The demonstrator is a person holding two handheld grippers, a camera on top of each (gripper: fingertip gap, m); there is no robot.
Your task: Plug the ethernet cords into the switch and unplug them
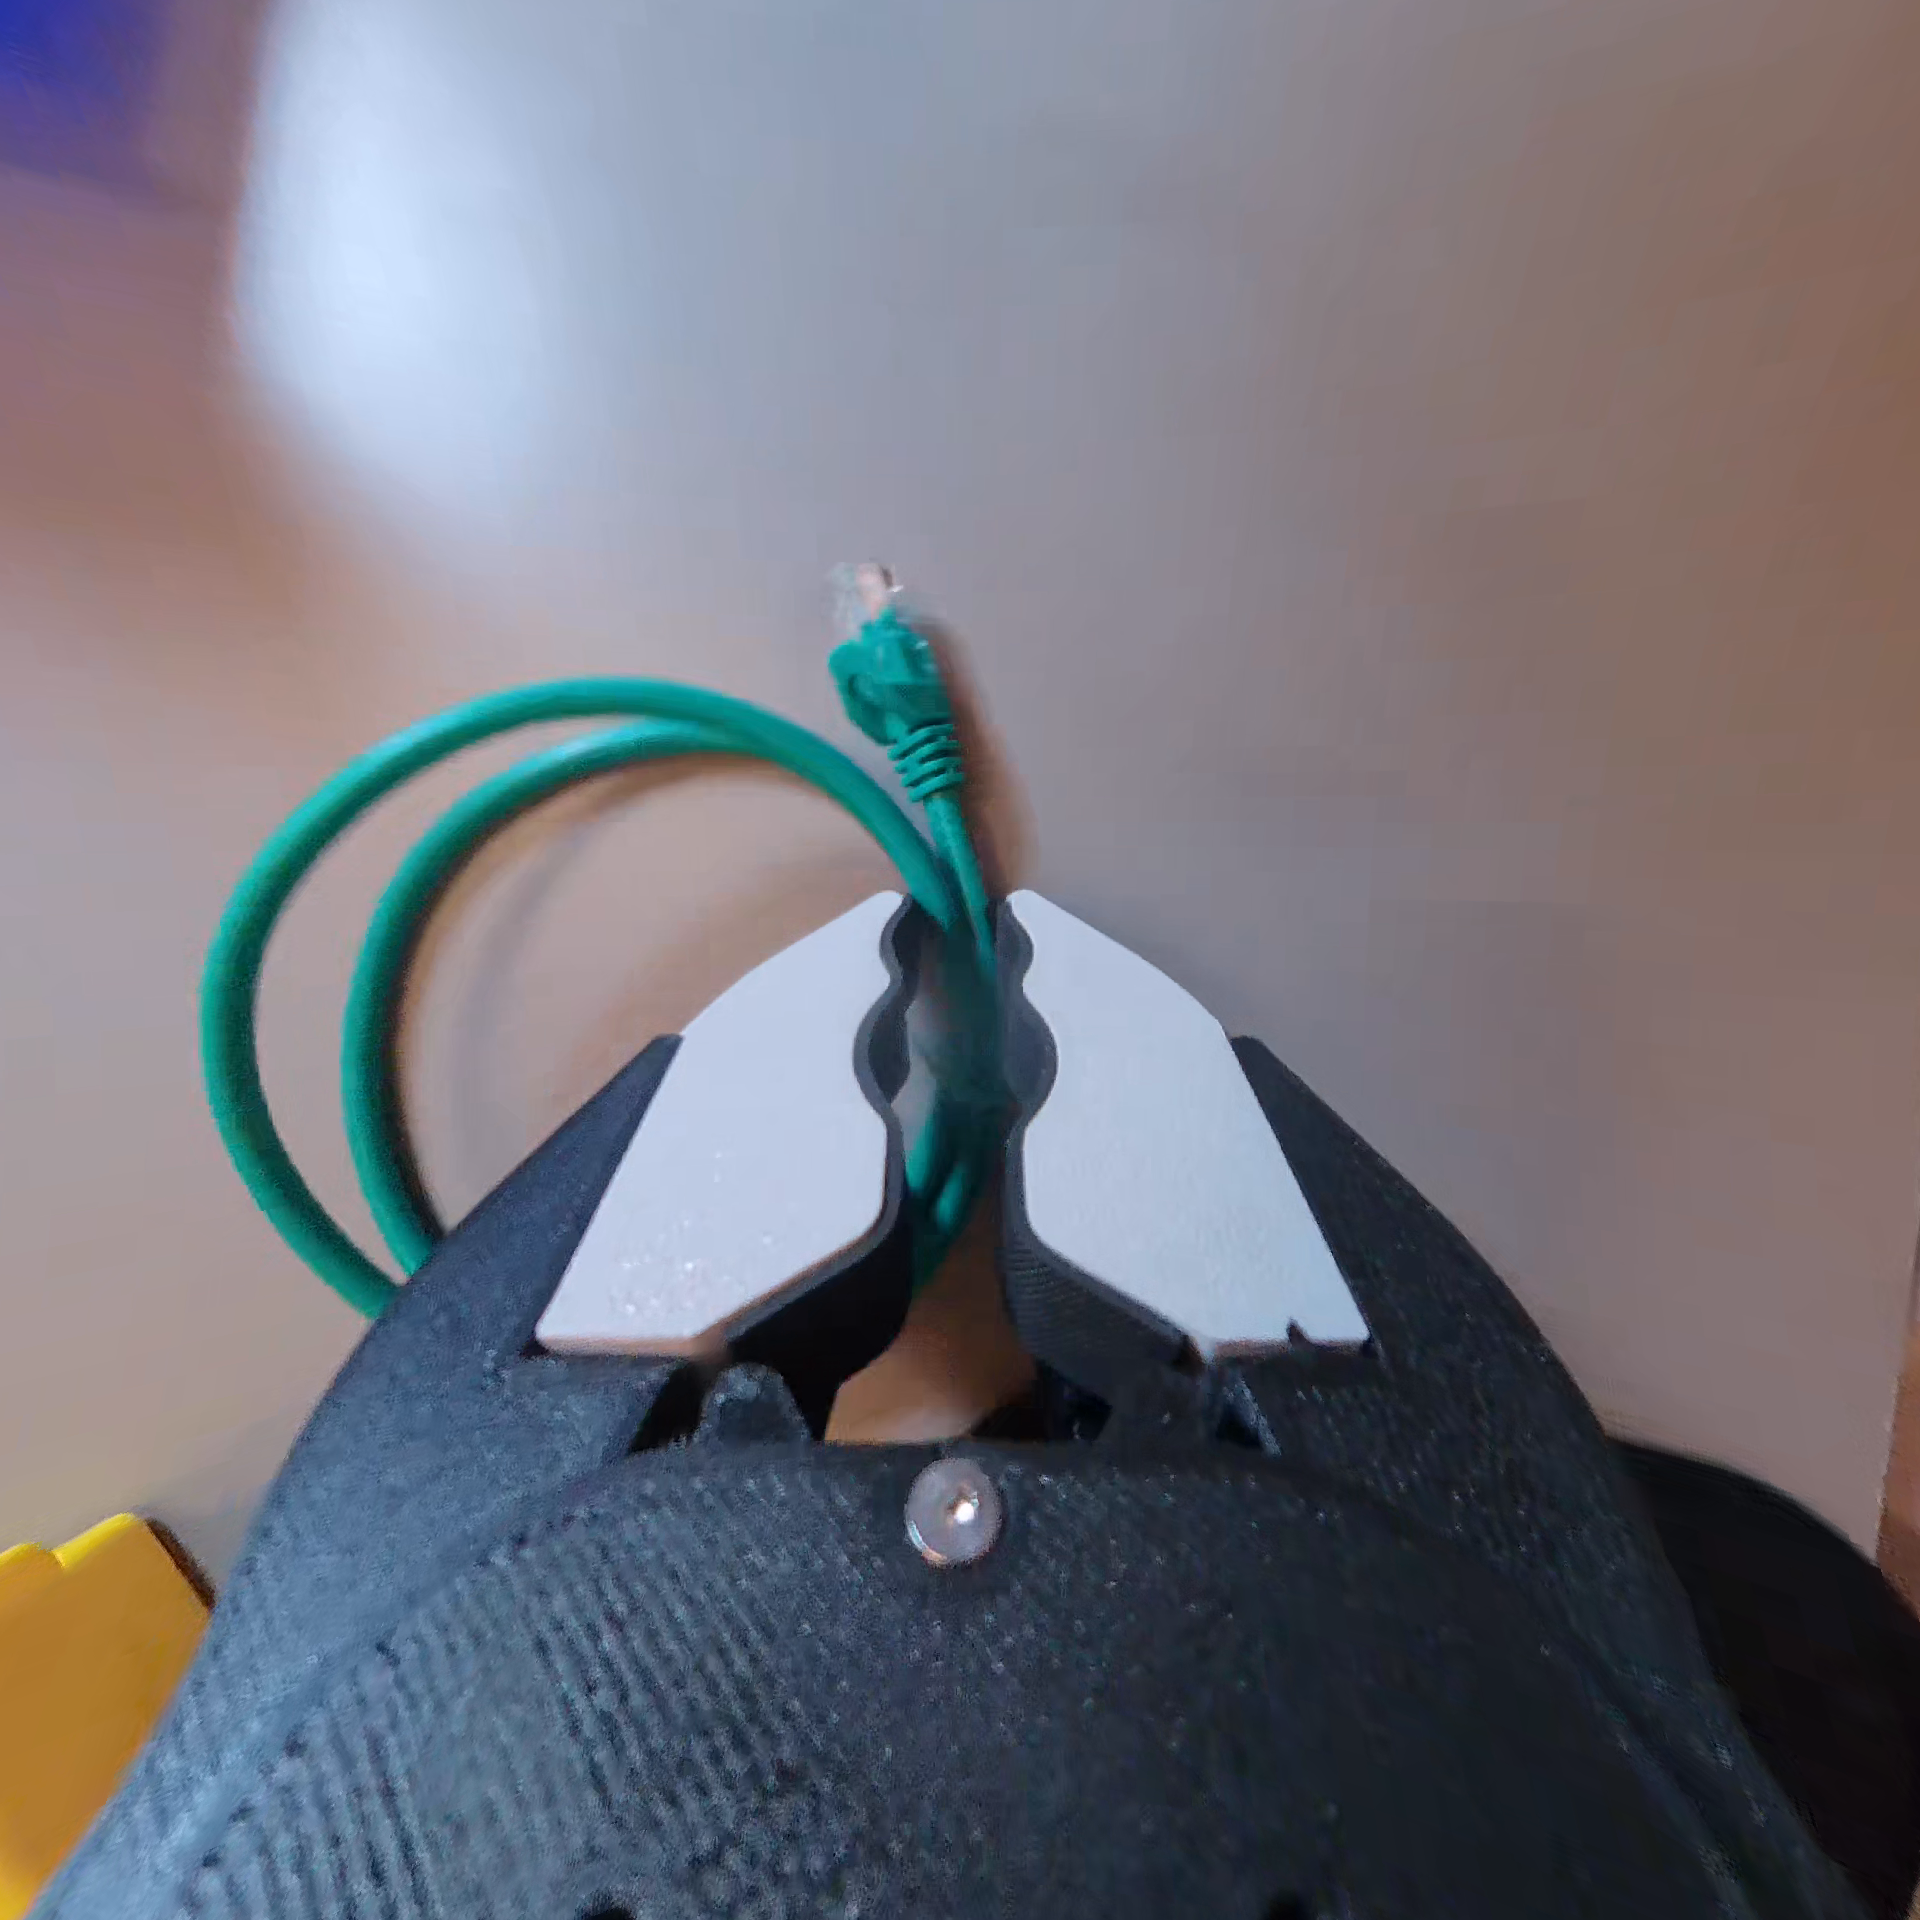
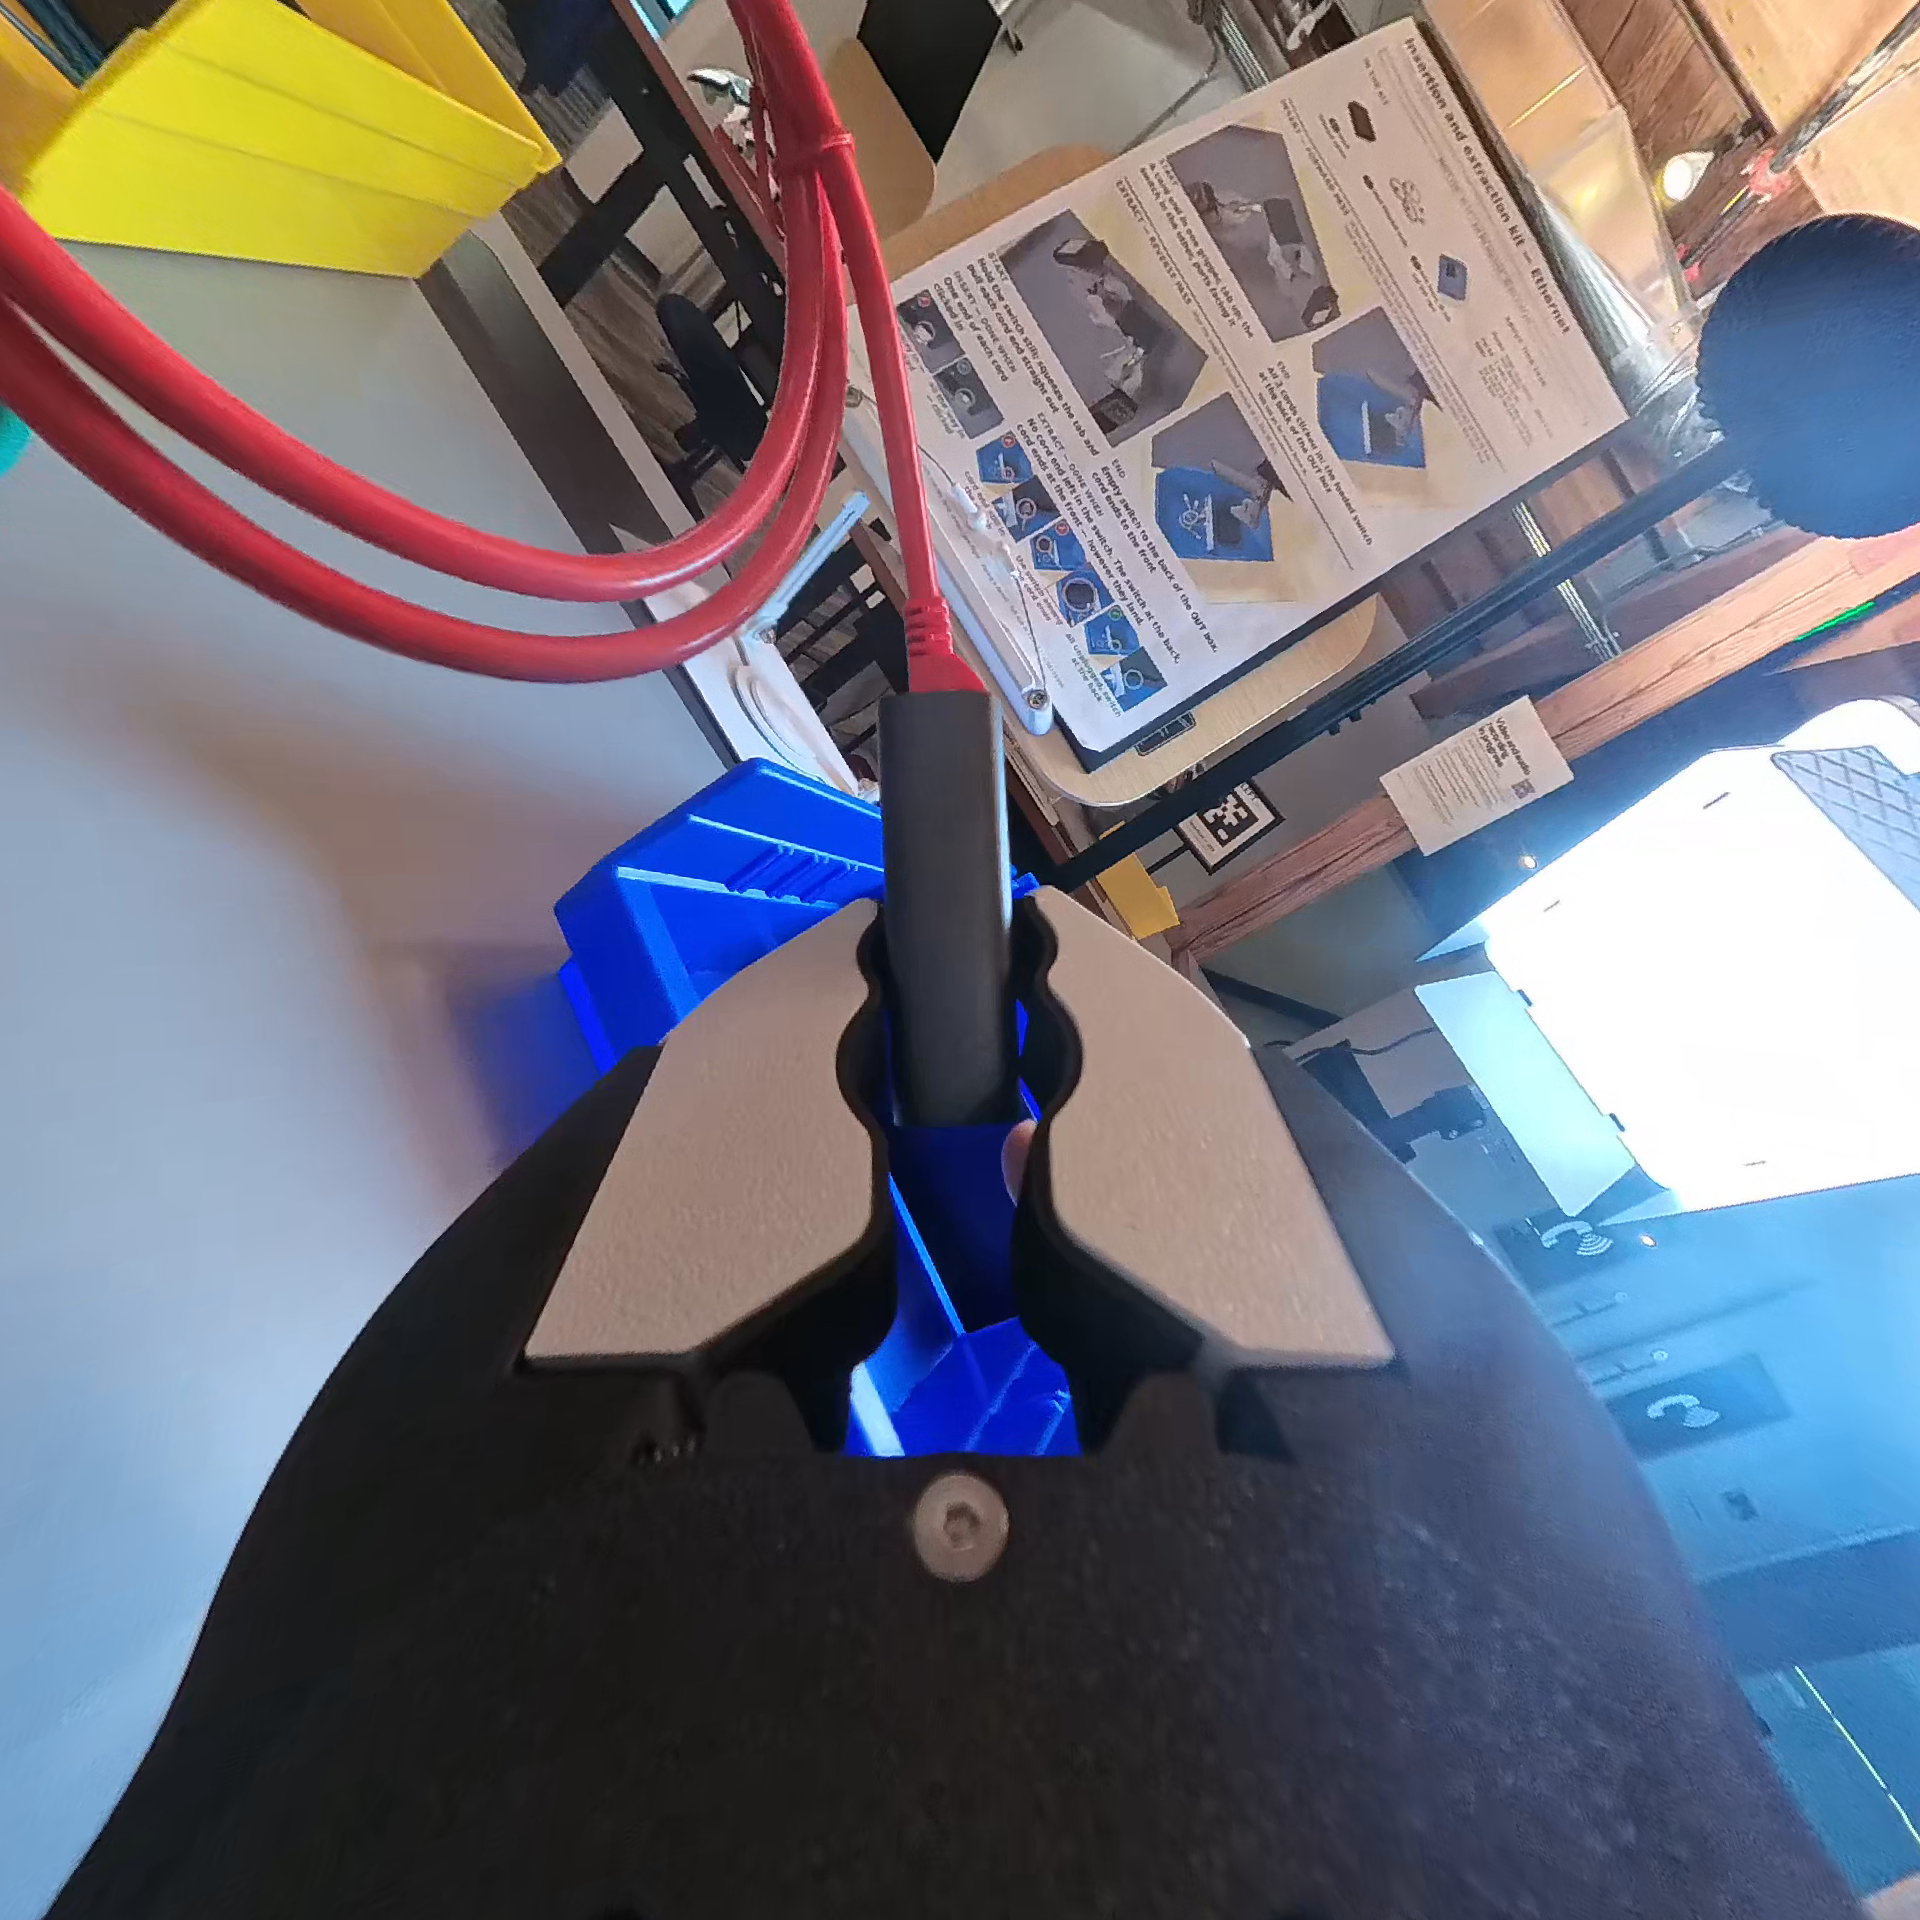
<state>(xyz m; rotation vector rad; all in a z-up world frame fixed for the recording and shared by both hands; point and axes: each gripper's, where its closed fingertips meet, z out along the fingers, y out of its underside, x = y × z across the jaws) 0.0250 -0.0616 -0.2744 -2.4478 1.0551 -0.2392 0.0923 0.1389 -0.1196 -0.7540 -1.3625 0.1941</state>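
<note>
The left gripper (image 1: 954, 925) is clamped on a looped green cord (image 1: 312, 935), its plug (image 1: 883, 665) sticking out past the tips over the blurred bench (image 1: 1351, 520). The right gripper (image 2: 948, 935) grips the dark switch (image 2: 940, 935) edge-on, with a red cord (image 2: 416, 540) plugged into its far end, above a blue bin (image 2: 707, 914).

surface: pale table (image 2: 312, 831) | on it: yellow bin (image 2: 281, 135), blue bin (image 2: 707, 894), apparently
</note>
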